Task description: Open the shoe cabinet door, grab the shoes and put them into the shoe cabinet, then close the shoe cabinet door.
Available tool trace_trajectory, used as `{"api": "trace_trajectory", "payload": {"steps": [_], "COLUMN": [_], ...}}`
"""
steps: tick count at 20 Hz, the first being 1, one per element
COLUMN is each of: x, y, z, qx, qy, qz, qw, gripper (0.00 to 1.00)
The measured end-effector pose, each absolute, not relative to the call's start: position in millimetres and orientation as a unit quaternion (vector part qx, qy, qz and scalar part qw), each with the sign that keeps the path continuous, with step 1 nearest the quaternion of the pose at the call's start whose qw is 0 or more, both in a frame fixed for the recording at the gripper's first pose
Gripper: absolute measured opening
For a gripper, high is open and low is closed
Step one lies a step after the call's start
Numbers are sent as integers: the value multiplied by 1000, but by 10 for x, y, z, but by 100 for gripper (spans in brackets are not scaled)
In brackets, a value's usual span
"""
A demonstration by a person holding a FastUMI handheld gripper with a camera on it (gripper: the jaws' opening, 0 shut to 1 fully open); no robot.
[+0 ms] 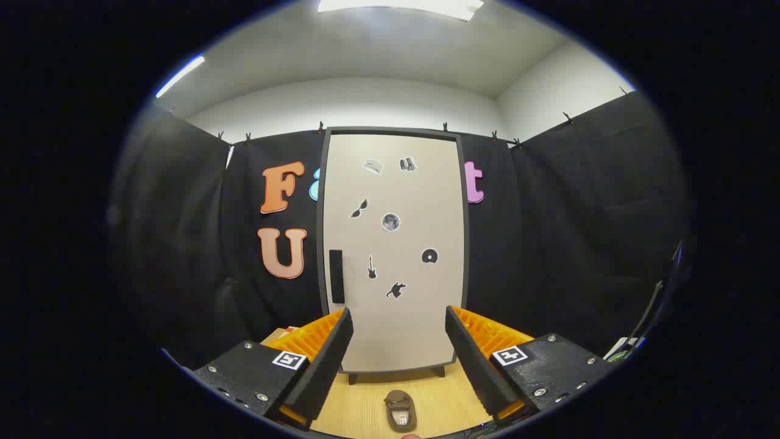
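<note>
Wooden floor (365,414): hand-held gripper (399,323) spread before closed shoe cabinet (396,329).

Black cloth walls (548,244), ceiling lights (396,6)

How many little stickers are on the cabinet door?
7 on the tall beige cabinet door: two at the top, two mid-door, three lower. The fingers are open.

The tongs (397,329) are held level and pointed straight ahead, with the two fingers (323,360) spread wide apart. Nothing is gripped between them, and neither finger is seen touching any surface.
</note>
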State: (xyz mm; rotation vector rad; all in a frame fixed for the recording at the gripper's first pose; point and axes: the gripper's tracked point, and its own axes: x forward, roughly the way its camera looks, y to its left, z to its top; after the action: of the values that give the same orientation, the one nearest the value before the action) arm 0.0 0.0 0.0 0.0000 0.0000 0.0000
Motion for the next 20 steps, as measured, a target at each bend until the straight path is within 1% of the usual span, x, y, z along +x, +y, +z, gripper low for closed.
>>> {"api": "trace_trajectory", "payload": {"steps": [20], "x": [-10], "y": [109], "z": [-54], "qx": [-8], "qy": [12], "qz": [2], "qw": [1000], "gripper": [95]}}
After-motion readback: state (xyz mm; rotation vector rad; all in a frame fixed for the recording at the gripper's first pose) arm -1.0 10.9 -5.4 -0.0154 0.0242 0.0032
